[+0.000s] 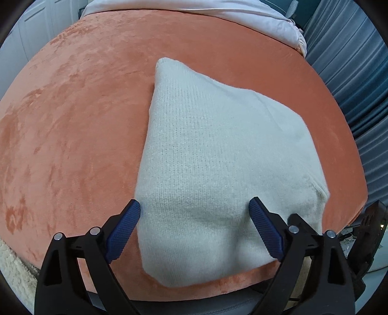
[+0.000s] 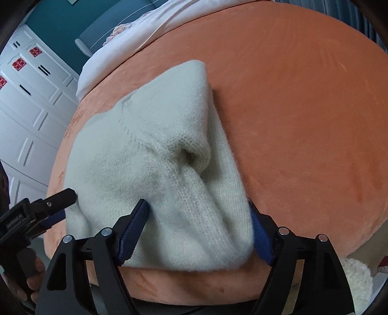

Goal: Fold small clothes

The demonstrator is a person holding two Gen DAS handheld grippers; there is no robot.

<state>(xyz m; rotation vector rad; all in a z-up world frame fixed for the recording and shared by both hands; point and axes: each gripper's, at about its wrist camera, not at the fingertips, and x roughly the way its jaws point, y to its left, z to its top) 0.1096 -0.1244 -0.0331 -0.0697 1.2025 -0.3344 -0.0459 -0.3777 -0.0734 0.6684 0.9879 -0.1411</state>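
Fingers: left gripper [image 1: 194, 227], blue ribbed pads spread wide, straddling the near edge of the knit without pinching it; one pad just off the garment's left border, the other over its body. Right gripper [image 2: 198, 227], jaws likewise parted, fabric bunched between them but not clamped as far as can be judged.

Item, left to right:
- White cupboard doors [image 2: 31, 101], far left, background.
- Orange plush cover [image 1: 72, 121], the working surface.
- Pale knit garment [image 1: 206, 150], lying near the front edge of the cover, already partly folded, with a rolled cuff or opening [image 2: 194, 155] puckered mid-body.
- White bedding [image 1: 218, 14], beyond.
- Blue curtain [image 1: 351, 84], far right.

Handling: judged light, soft, limp, fuzzy rather than slick; will sag and stretch if lifted by one point. Best taken at two near corners, through all layers.
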